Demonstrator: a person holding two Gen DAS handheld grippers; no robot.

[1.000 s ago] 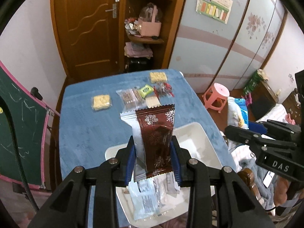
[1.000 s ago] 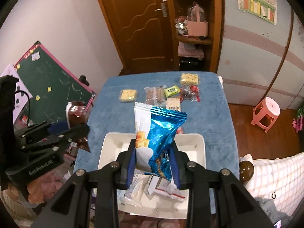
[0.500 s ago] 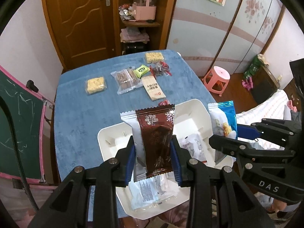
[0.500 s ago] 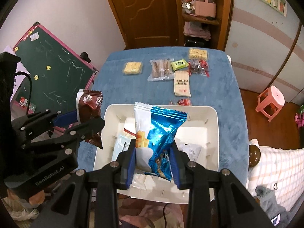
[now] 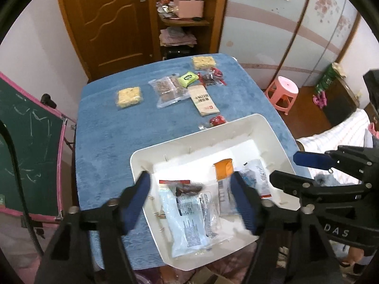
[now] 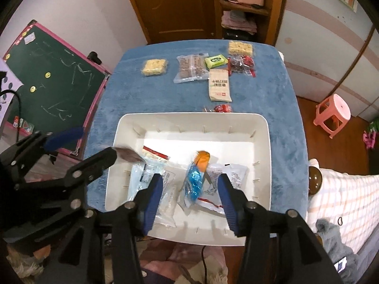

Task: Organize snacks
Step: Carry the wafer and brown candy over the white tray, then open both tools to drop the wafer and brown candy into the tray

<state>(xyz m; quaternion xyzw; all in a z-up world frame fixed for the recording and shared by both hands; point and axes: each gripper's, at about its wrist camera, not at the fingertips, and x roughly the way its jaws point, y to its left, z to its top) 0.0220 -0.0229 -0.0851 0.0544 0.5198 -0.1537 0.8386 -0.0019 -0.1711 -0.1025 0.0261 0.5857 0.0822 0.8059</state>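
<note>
Both grippers, left gripper (image 5: 193,200) and right gripper (image 6: 189,197), hang open and empty over the white bin (image 6: 264,142); the remaining snacks, e.g. the tan packet (image 6: 219,88), lie upper-center of frame w/ long axis pointing away, so reach fwd w/ your right, approx. nearer.

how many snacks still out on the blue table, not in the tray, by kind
yellow crispy squares: 2
clear pack of brown biscuits: 1
green packet: 1
tan paper packet: 1
red wrapped sweets: 2
total: 7
</note>
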